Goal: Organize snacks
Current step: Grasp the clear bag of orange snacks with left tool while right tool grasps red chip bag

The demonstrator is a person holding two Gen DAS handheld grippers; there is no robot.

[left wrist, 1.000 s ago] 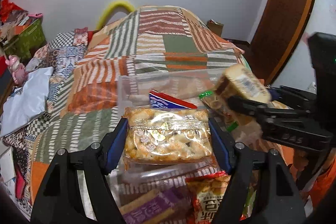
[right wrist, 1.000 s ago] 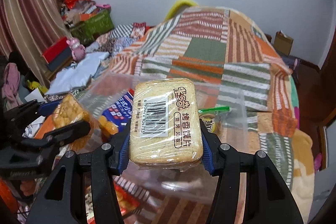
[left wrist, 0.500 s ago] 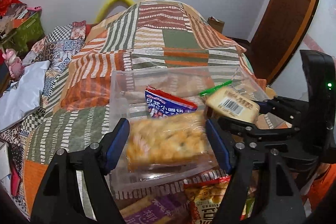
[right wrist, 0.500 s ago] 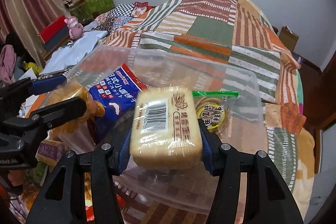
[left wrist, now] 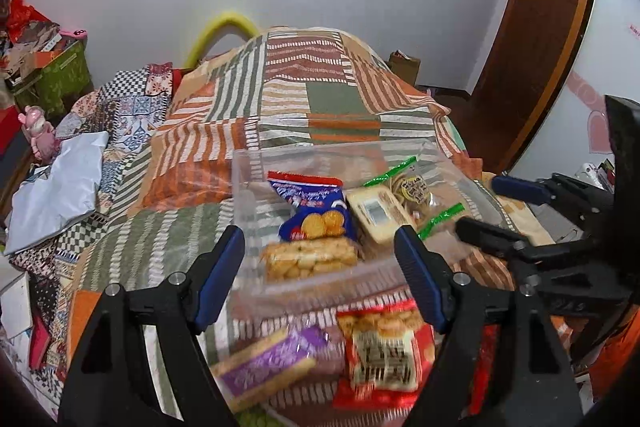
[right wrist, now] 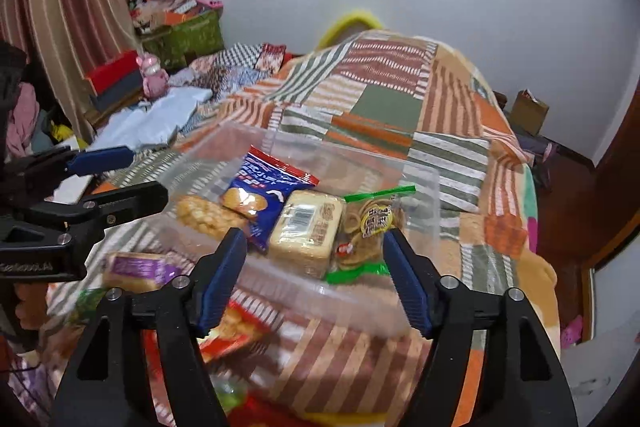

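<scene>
A clear plastic bin point(left wrist: 256, 163) point(right wrist: 424, 187) sits on the striped bedspread. In it lie a clear pack of golden crackers point(left wrist: 310, 259) point(right wrist: 206, 215), a blue biscuit bag point(left wrist: 316, 209) point(right wrist: 260, 195), a tan barcode-labelled cake pack point(left wrist: 376, 213) point(right wrist: 308, 231) and a green-edged cookie bag point(left wrist: 416, 189) point(right wrist: 370, 223). My left gripper point(left wrist: 320, 277) is open and empty, just in front of the bin. My right gripper point(right wrist: 314, 277) is open and empty at the bin's near wall. Each gripper shows in the other's view point(left wrist: 502, 205) point(right wrist: 118, 173).
Loose snacks lie in front of the bin: a purple pack point(left wrist: 266, 361) point(right wrist: 138, 269) and a red pack point(left wrist: 380, 347) point(right wrist: 232, 327). Clutter, a white cloth point(left wrist: 56, 187) and a pink toy point(right wrist: 152, 75) lie left of the bed. A wooden door point(left wrist: 532, 39) stands right.
Both grippers opened and let go. The cracker pack and the tan cake pack now lie in the bin, and both grippers have drawn back toward me.
</scene>
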